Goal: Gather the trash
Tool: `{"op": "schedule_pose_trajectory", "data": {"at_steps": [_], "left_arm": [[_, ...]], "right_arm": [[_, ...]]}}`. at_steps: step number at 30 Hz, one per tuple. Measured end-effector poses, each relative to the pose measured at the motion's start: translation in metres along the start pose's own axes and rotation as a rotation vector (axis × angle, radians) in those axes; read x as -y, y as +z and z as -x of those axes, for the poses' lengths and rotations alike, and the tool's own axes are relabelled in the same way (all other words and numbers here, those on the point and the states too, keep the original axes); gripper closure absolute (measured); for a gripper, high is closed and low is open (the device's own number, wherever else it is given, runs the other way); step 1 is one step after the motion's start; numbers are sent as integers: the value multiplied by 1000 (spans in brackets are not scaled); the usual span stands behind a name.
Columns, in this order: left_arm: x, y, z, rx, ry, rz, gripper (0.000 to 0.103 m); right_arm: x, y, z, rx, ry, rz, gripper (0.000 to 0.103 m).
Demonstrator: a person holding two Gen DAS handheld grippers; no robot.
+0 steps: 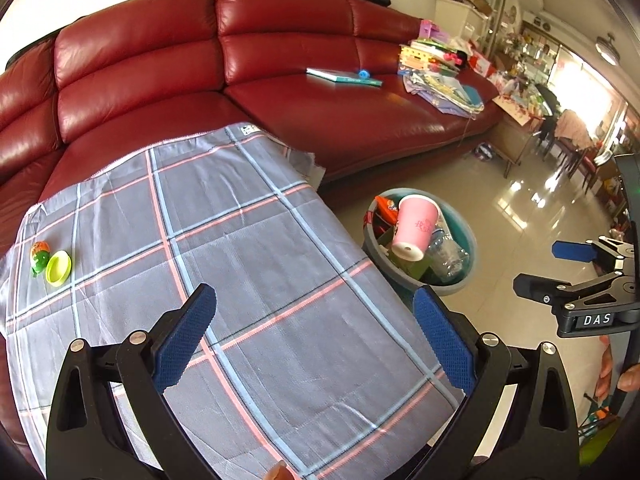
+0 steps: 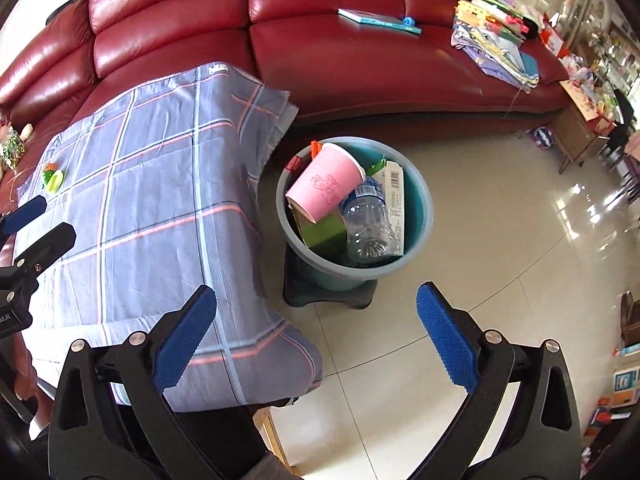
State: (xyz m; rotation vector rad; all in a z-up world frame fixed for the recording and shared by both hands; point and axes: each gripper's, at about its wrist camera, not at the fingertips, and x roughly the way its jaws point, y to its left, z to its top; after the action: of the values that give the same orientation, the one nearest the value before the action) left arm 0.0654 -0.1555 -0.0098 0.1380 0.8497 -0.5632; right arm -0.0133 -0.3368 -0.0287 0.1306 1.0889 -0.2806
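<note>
From the left wrist, the left gripper [image 1: 314, 322] hangs wide and empty over the cloth-covered counter [image 1: 248, 248], whose only clutter is a small toy [image 1: 40, 258] and a green lid [image 1: 59, 268] at the far left edge; the bin [image 1: 460, 280] beside it holds a pink cup [image 1: 414, 226] and a bottle [image 1: 450, 254]. From the right wrist, the right gripper [image 2: 316, 322] is also wide and empty, near the bin. I judge a drop just done, so next comes reaching across to the toy and lid.

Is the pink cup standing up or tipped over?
Tipped over. The pink cup leans sideways on other trash inside the bin.
</note>
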Motion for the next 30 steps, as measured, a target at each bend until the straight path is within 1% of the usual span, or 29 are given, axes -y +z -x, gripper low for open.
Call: {"op": "schedule_pose_trajectory", "data": {"at_steps": [5,10,13,30], "left_arm": [[19,-8,-2,2,27,-33,4],[35,-14,-11,-16,41,-69,4],[41,-17,-16,-25,47,-87,4],[49,-19,-33,-58,50,-96,4]], "right_arm": [[6,-12,-4,5,-36,21,7],[10,-18,-9,7,-46,23,7],[14,-21,-12,2,-35,12,7],[24,-24,-24,-14,-62,12,7]]}}
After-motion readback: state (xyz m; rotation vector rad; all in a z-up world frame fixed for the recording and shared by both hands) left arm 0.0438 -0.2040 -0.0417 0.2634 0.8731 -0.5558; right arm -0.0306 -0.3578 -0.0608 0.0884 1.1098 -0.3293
